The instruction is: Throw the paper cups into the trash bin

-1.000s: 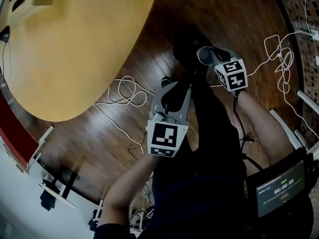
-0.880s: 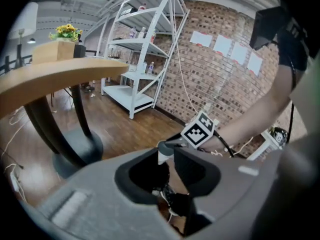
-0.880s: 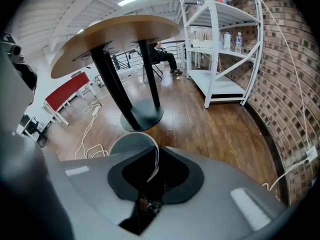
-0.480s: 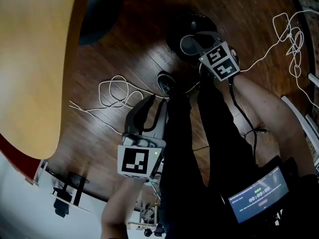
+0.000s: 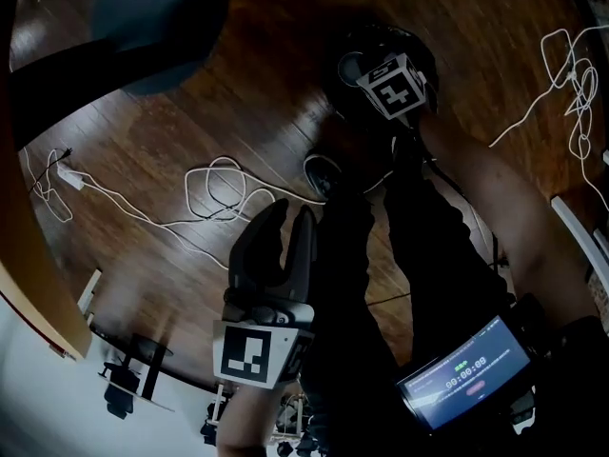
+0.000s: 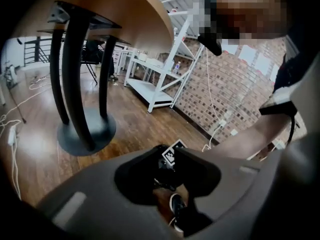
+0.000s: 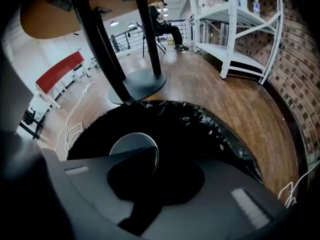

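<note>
A: Right gripper view first. Holding anything in the right tool (image 7: 155,156)?
B: Yes. Pinching a paper cup (image 7: 131,142) by its edge, jaws pressed tight on it. Shows the cup's round open mouth to the camera.
A: And where, that cup?
B: Right at the mouth of the trash bin (image 7: 220,131), in front of the black bag inside. Held, not dropped.
A: Anything around the bin?
B: Stands on a brown wooden floor (image 7: 225,94), near the round foot (image 7: 145,84) of the desk (image 7: 45,14). Farther back, a white shelf (image 7: 240,59) by a brick wall (image 7: 295,74).
A: Now the head view. Where the left tool (image 5: 290,215)?
B: Low beside a dark trouser leg (image 5: 352,284), well apart from the bin. Jaws a little spread, nothing between.
A: Same in the left gripper view?
B: Same. Only a thin gap, and through it the right tool's marker cube (image 6: 171,154) and a dark shoe (image 6: 176,204) on the floor.
A: Anything else down there?
B: White cables (image 5: 233,196) in loops, off to the left of the left tool. Off the floor, a small lit screen (image 5: 466,379) at the bottom right of the head view.
A: And the right tool in that view?
B: At the top, cube up, over the dark round bin.
</note>
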The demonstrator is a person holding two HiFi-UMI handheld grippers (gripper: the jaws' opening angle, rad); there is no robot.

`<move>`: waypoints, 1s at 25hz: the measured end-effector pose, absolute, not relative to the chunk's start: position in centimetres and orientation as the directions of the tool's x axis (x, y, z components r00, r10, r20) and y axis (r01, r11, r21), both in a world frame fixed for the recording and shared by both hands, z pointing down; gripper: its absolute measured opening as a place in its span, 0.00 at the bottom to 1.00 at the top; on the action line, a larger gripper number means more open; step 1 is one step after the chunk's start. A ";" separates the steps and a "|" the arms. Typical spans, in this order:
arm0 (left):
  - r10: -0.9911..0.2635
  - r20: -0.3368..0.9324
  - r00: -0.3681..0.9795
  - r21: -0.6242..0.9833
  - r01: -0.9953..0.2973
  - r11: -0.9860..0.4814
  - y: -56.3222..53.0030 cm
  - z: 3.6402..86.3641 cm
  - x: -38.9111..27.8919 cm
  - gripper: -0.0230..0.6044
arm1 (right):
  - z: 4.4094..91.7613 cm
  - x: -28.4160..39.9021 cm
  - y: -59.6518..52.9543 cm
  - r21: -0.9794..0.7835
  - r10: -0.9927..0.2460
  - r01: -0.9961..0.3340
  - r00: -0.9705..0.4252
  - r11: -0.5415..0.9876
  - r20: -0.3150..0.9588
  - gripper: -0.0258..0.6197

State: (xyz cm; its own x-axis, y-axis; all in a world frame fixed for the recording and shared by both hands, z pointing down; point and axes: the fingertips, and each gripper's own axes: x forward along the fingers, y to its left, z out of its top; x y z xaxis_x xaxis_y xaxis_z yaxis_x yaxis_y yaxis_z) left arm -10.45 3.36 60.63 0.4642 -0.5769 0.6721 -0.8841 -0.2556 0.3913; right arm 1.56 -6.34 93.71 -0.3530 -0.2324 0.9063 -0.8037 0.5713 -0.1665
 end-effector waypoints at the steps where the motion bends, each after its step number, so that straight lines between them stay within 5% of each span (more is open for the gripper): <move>1: -0.586 0.668 0.459 0.390 -0.886 -0.250 3.0 60.8 -10.8 0.20 | 94.6 1.4 -6.3 -0.159 -0.222 -0.798 -0.344 0.581 0.912 0.09; 14: -0.626 0.623 0.470 0.400 -0.879 -0.261 0.9 62.9 -11.9 0.20 | 102.4 2.1 -5.2 -0.193 -0.165 -0.868 -0.297 0.458 0.941 0.10; 25: -0.624 0.613 0.484 0.407 -0.871 -0.275 1.2 61.5 -11.4 0.20 | 99.4 1.8 -6.0 -0.184 -0.220 -0.874 -0.308 0.451 0.926 0.18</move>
State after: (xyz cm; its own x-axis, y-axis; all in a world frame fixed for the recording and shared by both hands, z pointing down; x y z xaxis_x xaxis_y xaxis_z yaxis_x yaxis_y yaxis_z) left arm -11.42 1.24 61.49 0.4841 -0.6239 0.6135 -0.8709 -0.2752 0.4072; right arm 1.84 -5.99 99.45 -0.3082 -0.2198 0.9256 -0.8736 0.4505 -0.1839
